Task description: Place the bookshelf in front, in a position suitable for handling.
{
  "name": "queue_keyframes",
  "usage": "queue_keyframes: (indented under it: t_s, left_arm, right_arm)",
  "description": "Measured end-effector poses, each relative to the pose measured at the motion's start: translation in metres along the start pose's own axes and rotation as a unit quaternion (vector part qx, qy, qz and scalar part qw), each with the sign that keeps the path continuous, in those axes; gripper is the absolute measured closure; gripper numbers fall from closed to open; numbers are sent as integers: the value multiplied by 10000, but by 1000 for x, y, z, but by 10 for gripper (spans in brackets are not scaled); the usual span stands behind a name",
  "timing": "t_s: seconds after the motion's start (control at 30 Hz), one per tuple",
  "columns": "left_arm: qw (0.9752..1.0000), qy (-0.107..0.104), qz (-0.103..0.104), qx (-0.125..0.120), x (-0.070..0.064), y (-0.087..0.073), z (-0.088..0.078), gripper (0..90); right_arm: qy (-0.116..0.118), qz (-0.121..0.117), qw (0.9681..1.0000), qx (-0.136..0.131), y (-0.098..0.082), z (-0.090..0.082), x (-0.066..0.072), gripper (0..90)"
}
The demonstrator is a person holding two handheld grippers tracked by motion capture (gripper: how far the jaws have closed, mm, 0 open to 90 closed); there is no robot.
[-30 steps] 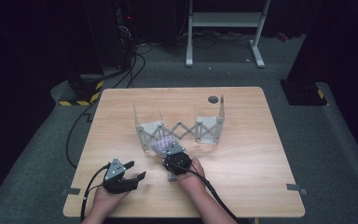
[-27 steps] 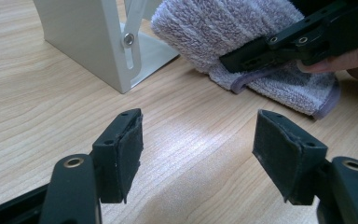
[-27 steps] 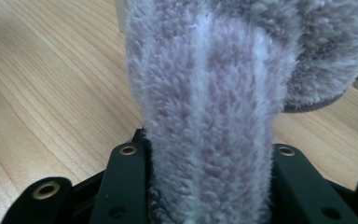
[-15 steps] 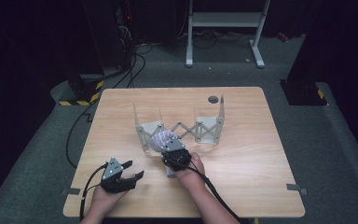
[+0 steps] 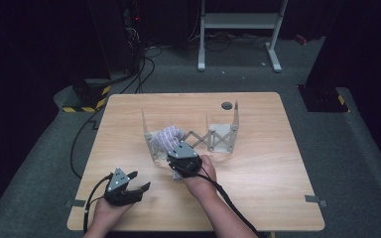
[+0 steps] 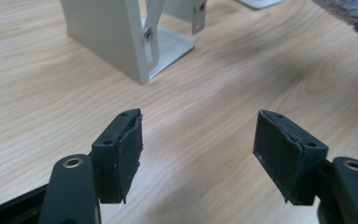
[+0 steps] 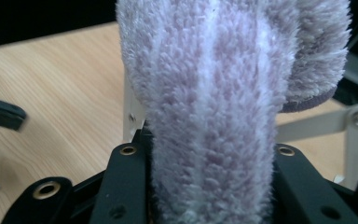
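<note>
Fuzzy lilac sock (image 7: 214,116) pinched btwn right tongs (image 7: 212,186); high view hides grip.

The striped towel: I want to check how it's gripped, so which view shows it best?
The right gripper view: the striped towel sits between the right claw pads. High view shows it small; left gripper view just a corner.

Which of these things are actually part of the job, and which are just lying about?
In use:
- fluffy striped cloth, clamped in the right claw
- white folding rack, which the cloth is held beside

Just lying about:
- left claw, open and holding nothing, above the table
- white stand on the floor behind
- cables on the floor
</note>
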State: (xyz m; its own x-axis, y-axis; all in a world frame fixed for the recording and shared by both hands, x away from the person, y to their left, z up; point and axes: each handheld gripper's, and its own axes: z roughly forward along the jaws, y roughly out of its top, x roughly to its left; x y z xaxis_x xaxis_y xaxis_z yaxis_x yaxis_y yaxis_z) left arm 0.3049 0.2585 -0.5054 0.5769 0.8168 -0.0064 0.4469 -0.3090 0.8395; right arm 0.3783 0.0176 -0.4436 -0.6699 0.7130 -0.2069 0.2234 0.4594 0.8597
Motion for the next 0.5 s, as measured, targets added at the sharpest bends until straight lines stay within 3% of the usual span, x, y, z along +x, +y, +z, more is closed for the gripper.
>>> queue_keyframes:
  t_s: [0.13, 0.3, 0.33, 0.5]
  left_arm:
    - [10000, 58, -24, -12, 4, -6, -5, 325]
    - [9999, 129, -2, -69, 8, -12, -9, 325]
    - [9999, 129, -9, -68, 9, -14, -10, 326]
    - [9998, 124, -19, -128, 14, -15, -14, 326]
  right_arm:
    - [30, 99, 9994, 320, -12, 12, -3, 638]
    - [59, 157, 9987, 487, -23, 18, -2, 639]
    - [115, 178, 9974, 688, -31, 24, 0, 638]
    - [260, 168, 9930, 1139, -46, 37, 6, 638]
